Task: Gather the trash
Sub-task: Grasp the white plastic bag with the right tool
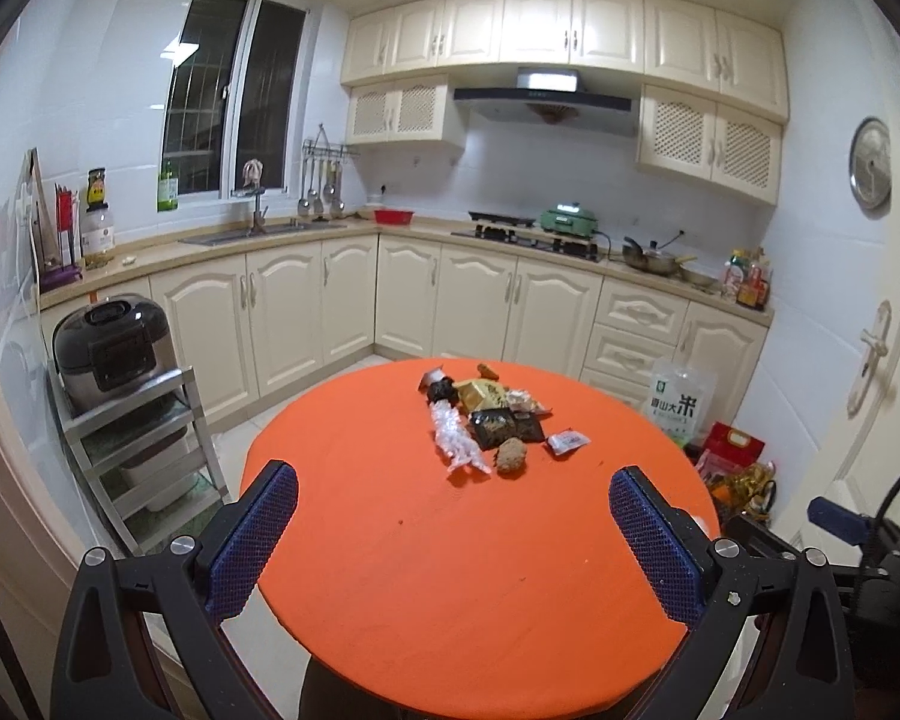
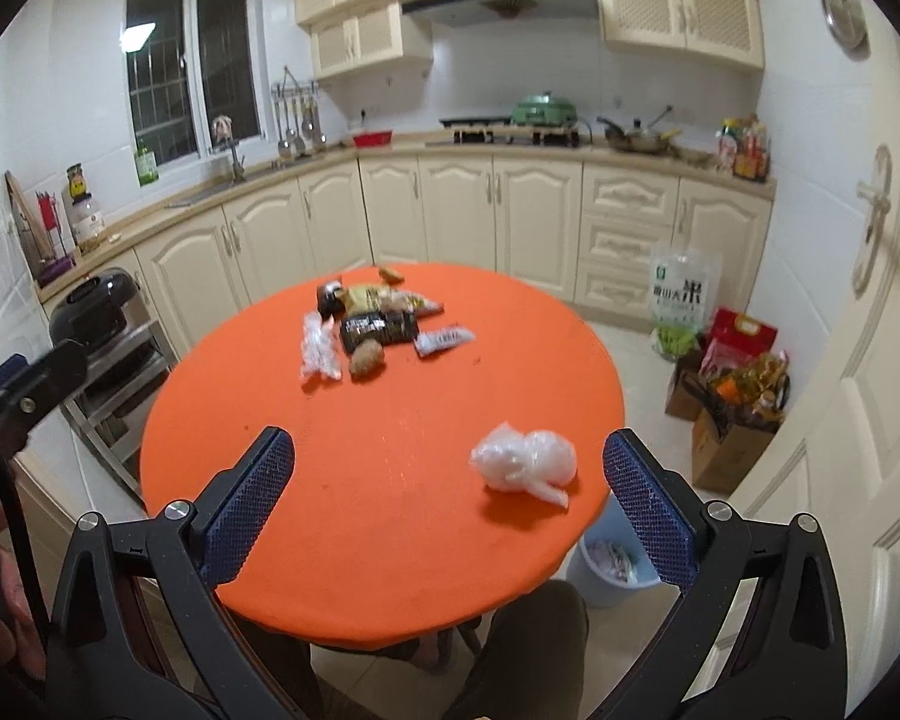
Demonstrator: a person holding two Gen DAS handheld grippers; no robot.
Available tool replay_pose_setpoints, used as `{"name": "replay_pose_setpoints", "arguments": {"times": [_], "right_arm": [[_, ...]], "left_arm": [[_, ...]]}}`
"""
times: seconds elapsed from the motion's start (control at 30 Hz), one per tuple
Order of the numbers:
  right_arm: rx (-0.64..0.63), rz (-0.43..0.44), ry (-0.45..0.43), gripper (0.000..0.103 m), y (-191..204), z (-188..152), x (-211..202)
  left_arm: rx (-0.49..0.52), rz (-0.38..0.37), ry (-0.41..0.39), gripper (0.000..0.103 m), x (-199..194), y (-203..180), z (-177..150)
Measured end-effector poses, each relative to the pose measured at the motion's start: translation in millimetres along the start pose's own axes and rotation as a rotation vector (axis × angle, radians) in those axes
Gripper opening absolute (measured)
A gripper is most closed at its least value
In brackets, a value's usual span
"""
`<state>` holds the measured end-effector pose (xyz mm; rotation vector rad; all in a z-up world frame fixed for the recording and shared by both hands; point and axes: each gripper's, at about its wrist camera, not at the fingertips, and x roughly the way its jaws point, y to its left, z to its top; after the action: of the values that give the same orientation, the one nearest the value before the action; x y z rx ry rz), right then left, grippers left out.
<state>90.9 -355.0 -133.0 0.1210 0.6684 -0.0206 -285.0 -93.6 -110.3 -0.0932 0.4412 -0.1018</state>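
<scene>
Starting collection: both grippers, left gripper (image 1: 453, 501) and right gripper (image 2: 449, 462), hung spread wide, holding nothing. Wrapper pile (image 2: 372, 324) lay at far side of table (image 2: 390, 540); crumpled plastic bag (image 2: 525, 462) near right gripper; bin (image 2: 615, 564) beneath table edge. Next move likely: close on bag.

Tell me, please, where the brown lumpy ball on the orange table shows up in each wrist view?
Left wrist: brown ball just above centre, nearest end of the trash pile.
Right wrist: brown ball upper left of centre.
Shared landmark: clear crinkled wrapper immediately to its left.
</scene>
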Motion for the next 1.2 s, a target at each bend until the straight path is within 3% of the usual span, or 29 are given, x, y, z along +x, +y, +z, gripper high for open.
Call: {"name": "replay_pose_setpoints", "arguments": {"times": [0.27,0.57,0.67,0.8,0.9,1.2], "right_arm": [[0.015,-0.028,0.106,0.103,-11,-8,54],[0.053,-0.070,0.221,0.102,-35,-17,117],[0.059,-0.061,0.259,0.094,-42,-20,137],[0.024,-0.077,0.288,0.061,-43,-23,156],[-0.008,-0.058,0.280,0.052,-40,-18,161],[-0.030,0.042,0.260,0.046,-26,7,177]], "left_arm": [[-0.014,0.008,0.089,0.102,63,17,40],[-0.015,0.007,0.220,0.102,160,0,75],[-0.008,0.007,0.254,0.102,192,-13,91],[0.001,0.004,0.294,0.102,236,-29,112],[0.010,0.006,0.313,0.102,267,-39,126],[0.031,0.011,0.345,0.102,353,-77,156]]}}
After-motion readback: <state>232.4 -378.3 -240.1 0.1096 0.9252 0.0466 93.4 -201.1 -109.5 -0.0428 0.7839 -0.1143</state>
